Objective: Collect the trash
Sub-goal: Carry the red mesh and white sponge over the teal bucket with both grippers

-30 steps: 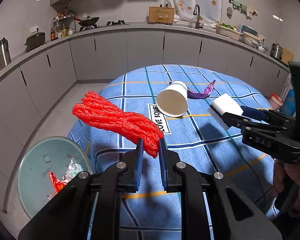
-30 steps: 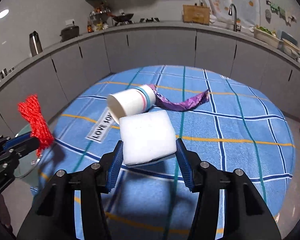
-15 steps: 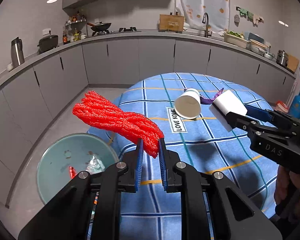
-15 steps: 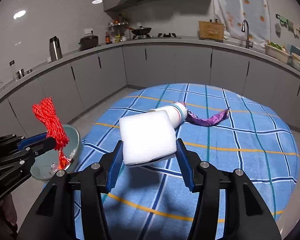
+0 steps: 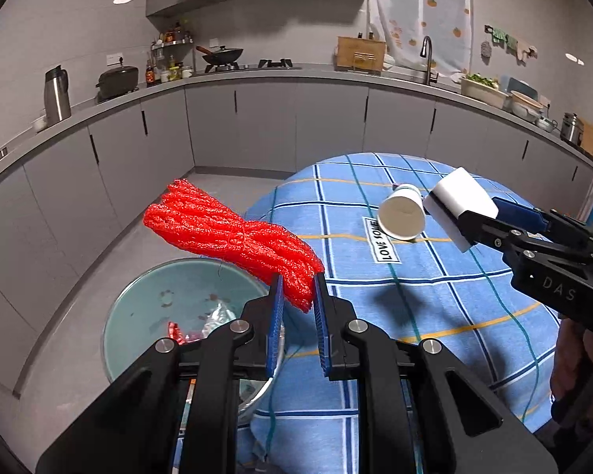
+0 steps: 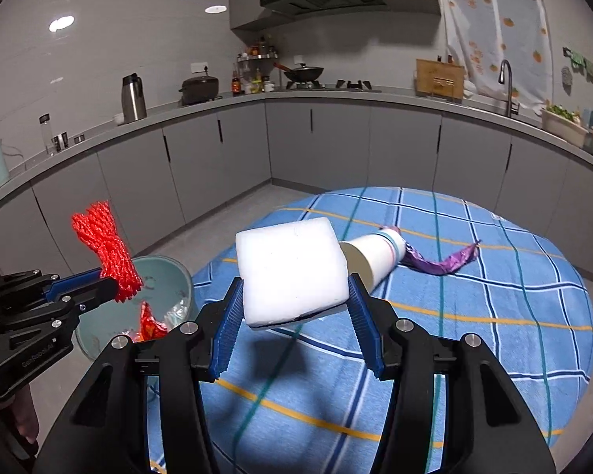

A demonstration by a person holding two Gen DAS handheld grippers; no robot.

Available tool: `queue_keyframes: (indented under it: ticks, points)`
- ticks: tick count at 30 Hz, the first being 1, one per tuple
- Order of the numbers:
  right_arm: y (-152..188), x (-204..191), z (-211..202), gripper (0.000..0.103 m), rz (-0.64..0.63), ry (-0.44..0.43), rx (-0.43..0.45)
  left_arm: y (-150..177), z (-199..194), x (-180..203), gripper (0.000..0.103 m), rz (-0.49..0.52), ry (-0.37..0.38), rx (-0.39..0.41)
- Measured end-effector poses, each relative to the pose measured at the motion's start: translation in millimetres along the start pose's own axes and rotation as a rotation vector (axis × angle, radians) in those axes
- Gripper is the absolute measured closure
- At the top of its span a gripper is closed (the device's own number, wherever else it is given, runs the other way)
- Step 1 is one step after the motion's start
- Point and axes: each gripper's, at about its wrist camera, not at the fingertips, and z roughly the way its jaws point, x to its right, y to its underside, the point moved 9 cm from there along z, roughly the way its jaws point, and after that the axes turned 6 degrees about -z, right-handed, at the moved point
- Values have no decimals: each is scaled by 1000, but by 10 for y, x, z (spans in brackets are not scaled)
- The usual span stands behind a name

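**Both grippers loaded, bin lay low to the left**

The left gripper [image 5: 298,296] had its jaws pinched on one end of a red mesh bundle [image 5: 225,233], whose long axis ran up and away to the left from the pads. Directly below and slightly left of that bundle stood the pale green trash bin [image 5: 138,312] on the floor, with some wrappers already inside. The bundle hung roughly above the bin's near rim, so the drop looked to call for only a small shift outward past the table edge before release.

The right gripper [image 6: 294,308] held a white foam block [image 6: 292,268] clamped across its width, jaws pressed to its two sides, above the blue checked tablecloth [image 6: 474,339]. From there the bin [image 6: 166,280] lay to the left and lower, beyond the table's rim and behind the left gripper [image 6: 116,286]. The left hand was clearly the nearer one, and the right would probably have to wait or cross over it.

A paper cup [image 6: 375,254] lay on its side on the cloth, touching a purple wrapper [image 6: 442,262], both uncollected. Open floor surrounded the bin, with the grey cabinets well apart.
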Motion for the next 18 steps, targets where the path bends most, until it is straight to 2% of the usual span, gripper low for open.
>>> queue_keyframes:
  ticks: [18]
  points:
    - [-213,-589,152,51,-77,-97,23,62,-114,-474,87,-65,-71,8]
